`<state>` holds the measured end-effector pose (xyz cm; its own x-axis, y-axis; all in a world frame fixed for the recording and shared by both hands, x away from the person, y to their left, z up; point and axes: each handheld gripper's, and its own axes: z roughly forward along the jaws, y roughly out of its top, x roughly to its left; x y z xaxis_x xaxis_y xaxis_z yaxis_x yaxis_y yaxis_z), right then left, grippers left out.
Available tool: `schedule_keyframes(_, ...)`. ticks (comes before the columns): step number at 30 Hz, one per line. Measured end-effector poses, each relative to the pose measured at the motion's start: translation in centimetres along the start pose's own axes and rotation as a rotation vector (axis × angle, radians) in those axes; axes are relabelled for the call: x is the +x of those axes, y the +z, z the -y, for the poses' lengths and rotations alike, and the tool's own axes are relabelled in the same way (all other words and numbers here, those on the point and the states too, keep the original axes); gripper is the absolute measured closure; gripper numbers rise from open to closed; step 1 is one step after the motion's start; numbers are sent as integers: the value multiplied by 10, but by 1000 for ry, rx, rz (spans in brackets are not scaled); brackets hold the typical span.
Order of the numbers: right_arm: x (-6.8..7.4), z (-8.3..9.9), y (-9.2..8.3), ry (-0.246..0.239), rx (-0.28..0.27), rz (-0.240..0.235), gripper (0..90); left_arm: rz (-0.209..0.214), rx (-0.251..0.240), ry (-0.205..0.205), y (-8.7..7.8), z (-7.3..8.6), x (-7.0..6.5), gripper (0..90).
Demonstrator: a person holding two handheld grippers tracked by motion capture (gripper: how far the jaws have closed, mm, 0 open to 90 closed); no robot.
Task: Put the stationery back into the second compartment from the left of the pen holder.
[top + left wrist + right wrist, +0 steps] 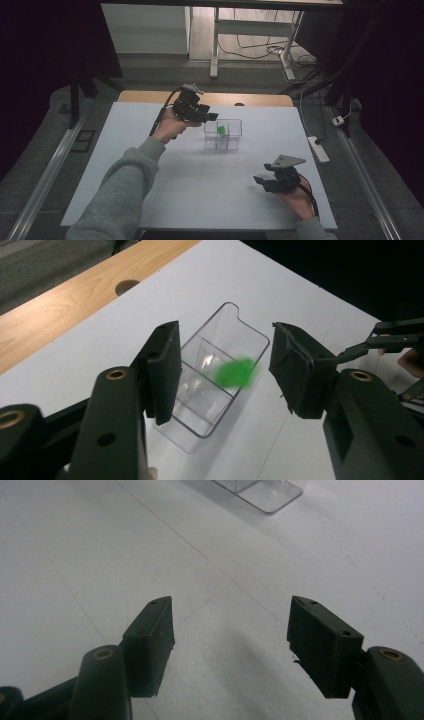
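Observation:
A clear plastic box (223,135) with inner dividers stands on the white board, slightly past its middle. My left gripper (212,117) hovers just left of and above it, jaws open. In the left gripper view the box (240,322) lies under the open gripper (225,332), and a blurred green piece (234,372) is over a middle compartment, clear of both jaws. The green piece (220,130) appears inside the box outline in the high view. My right gripper (259,180) rests low near the front right, open and holding nothing (230,605). A corner of the box (265,492) is far ahead of it.
The white board (200,190) lies on a wooden table whose far edge (150,96) has a round hole (126,287). A power strip (318,149) lies on the floor at the right. Desk legs and cables stand beyond the table.

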<state>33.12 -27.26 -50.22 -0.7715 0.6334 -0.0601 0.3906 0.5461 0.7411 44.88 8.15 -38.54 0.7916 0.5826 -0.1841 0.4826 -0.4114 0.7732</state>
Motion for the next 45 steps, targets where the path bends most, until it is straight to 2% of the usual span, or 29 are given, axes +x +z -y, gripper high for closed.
schedule_keyframes(13, 0, 1, 1, -4, 7, 5, 342, 7, -32, 20, -16, 19, -5, 441)
schedule_keyframes(19, -1, 1, 0, -2, 9, 7, 342, -19, -37, 32, -28, 38, -9, 446)
schedule_keyframes(25, -2, 2, -1, 0, 9, 9, 342, -101, -31, 24, -37, 70, -12, 416)
schedule_keyframes(29, -3, 3, -2, 4, 10, 9, 340, -113, -18, 13, -44, 95, -12, 414)
schedule_keyframes(33, -3, 3, -2, 2, 12, 11, 337, -127, -29, -1, -53, 120, -14, 412)
schedule_keyframes(45, -8, 9, -7, 15, 10, 19, 335, -181, -43, -28, -78, 180, -25, 397)
